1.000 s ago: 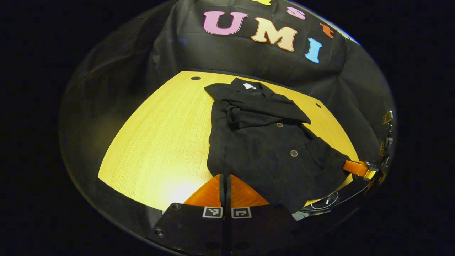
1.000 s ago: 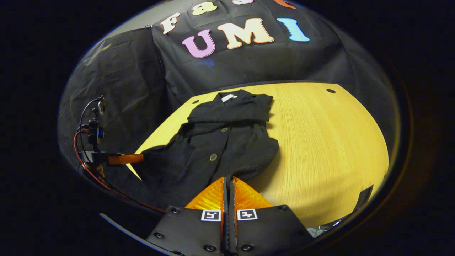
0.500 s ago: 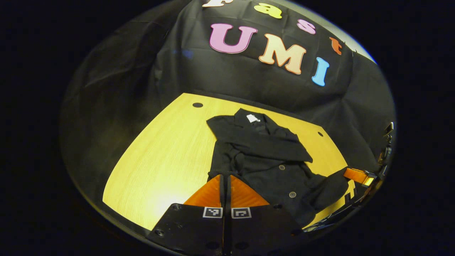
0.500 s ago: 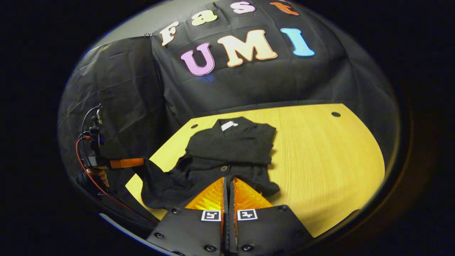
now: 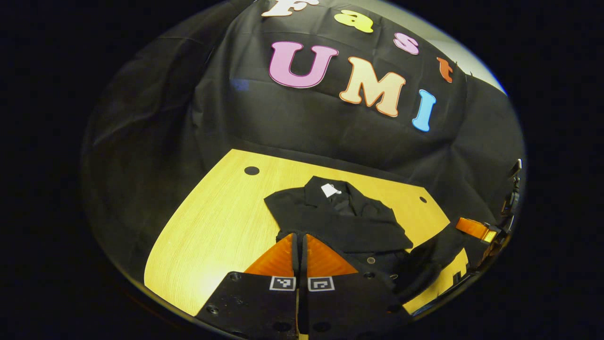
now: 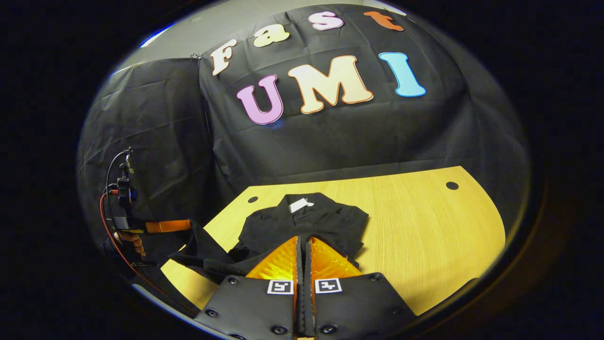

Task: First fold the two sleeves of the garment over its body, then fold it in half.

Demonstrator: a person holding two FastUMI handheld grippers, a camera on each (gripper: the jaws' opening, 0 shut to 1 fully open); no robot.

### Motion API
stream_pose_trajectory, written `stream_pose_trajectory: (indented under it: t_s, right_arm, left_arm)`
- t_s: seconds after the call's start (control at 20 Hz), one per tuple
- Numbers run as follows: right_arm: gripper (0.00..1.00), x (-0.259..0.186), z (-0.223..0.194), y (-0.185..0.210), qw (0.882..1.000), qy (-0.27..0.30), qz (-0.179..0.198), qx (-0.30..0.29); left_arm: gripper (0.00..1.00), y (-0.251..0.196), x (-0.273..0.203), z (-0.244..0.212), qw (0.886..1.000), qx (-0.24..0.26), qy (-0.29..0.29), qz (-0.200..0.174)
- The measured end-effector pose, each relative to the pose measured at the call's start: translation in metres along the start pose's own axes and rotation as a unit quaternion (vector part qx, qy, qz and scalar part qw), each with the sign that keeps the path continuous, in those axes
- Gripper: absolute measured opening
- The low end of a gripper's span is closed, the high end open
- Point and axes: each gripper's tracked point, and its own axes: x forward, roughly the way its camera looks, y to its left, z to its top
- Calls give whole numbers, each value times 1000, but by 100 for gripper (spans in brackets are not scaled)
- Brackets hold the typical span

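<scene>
While your left gripper (image 5: 299,236) has its two fingers pressed together with no gap between them, its tips sit at the near left edge of the black garment (image 5: 347,222), and you cannot tell from the left gripper view whether any cloth is pinched between them. Your right gripper (image 6: 304,239) is likewise clenched, fingers closed to a thin seam, with its tips over the near part of the garment (image 6: 306,222); whether fabric is caught there is hidden.

You have the garment lying on the wooden table (image 5: 212,226), its collar and white label (image 5: 330,190) toward the far side by the black cloth wall. One sleeve (image 5: 358,233) lies folded across the chest. Near the buttons (image 5: 371,260) the lower body is bunched and raised rather than flat.

In the left gripper view your other gripper appears far right (image 5: 474,228), touching a lifted corner of the hem. In the right gripper view the other gripper appears at the left (image 6: 167,226), with a hand (image 6: 132,241) behind it and red and black cables (image 6: 111,208) trailing from it, a raised flap of cloth just beside its tip.
</scene>
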Motion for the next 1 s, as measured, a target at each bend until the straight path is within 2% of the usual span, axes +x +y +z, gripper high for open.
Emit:
stream_pose_trajectory:
  t_s: [0.35,0.8,0.95,1.0]
  right_arm:
    - [2,49,37,-15,1000,-15,-20,2]
    - [0,107,74,-49,998,-25,-59,23]
    - [2,125,79,-58,997,-20,-73,27]
    - [0,129,81,-62,996,-18,-81,29]
  left_arm:
    - [0,15,47,29,1000,11,4,-2]
    - [0,10,114,66,997,78,-10,-15]
    - [0,13,137,71,997,74,-9,-13]
    - [0,19,144,70,998,65,-4,-7]
